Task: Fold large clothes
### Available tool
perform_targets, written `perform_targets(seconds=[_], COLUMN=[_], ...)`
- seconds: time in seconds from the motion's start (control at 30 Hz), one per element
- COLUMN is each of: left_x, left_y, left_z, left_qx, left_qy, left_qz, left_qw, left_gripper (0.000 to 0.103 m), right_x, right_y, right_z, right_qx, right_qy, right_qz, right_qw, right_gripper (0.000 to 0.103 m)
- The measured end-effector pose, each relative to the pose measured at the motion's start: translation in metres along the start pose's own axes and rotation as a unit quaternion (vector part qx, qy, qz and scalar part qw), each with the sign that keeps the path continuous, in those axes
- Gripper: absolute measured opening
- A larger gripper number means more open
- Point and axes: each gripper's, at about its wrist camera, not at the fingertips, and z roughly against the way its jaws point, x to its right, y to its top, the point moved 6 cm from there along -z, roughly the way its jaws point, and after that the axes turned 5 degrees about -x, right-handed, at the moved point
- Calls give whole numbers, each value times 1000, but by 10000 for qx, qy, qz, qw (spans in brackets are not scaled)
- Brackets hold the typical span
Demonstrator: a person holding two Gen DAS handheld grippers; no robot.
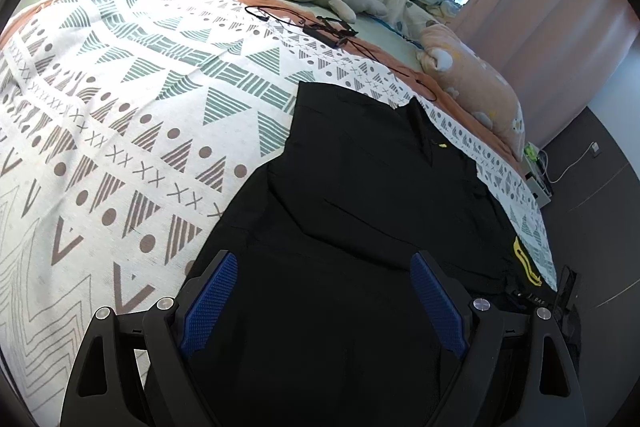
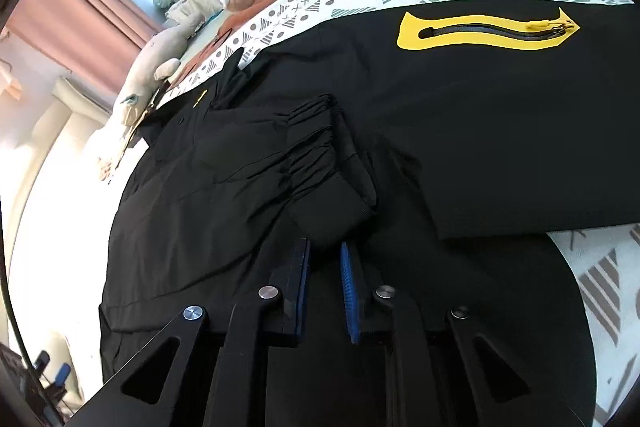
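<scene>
The left tongs (image 1: 324, 303) stand wide apart, hovering over the black jacket (image 1: 360, 187) spread on the bed (image 1: 120, 107) just ahead of them. The right tongs (image 2: 325, 287) sit nearly together on the gathered sleeve cuff (image 2: 332, 195) right at their tips; whether they truly pinch it I cannot tell. Best to lay the sleeve flat across the body, smoothing folds toward the yellow zip pocket (image 2: 484, 31) beyond
</scene>
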Motion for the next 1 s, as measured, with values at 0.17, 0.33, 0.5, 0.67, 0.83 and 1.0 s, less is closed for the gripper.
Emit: perform_targets(seconds=[0.17, 0.33, 0.5, 0.67, 0.83, 1.0], left_x=[-4, 6, 29, 56, 89, 126], left_y=[6, 8, 8, 3, -5, -15], left_z=[6, 14, 24, 32, 38, 50], left_qx=[94, 105, 249, 256, 237, 257], left_qy=[-30, -356, -606, -1019, -1290, -1650], left_qz=[87, 203, 106, 3, -226, -522], left_qw=[9999, 9991, 9978, 9945, 9911, 9846], left_gripper=[89, 90, 98, 101, 103, 103], right_x=[-2, 2, 11, 25, 56, 97], right_y=[2, 1, -7, -12, -18, -22], right_z=[7, 45, 89, 137, 191, 258], right_qx=[-72, 319, 540, 710, 859, 1248], right_qy=[-255, -181, -270, -587, -789, -1232], right_qz=[80, -37, -104, 79, -94, -309], right_qw=[9996, 9993, 9981, 9957, 9931, 9840], right_gripper=[27, 71, 72, 72, 73, 73])
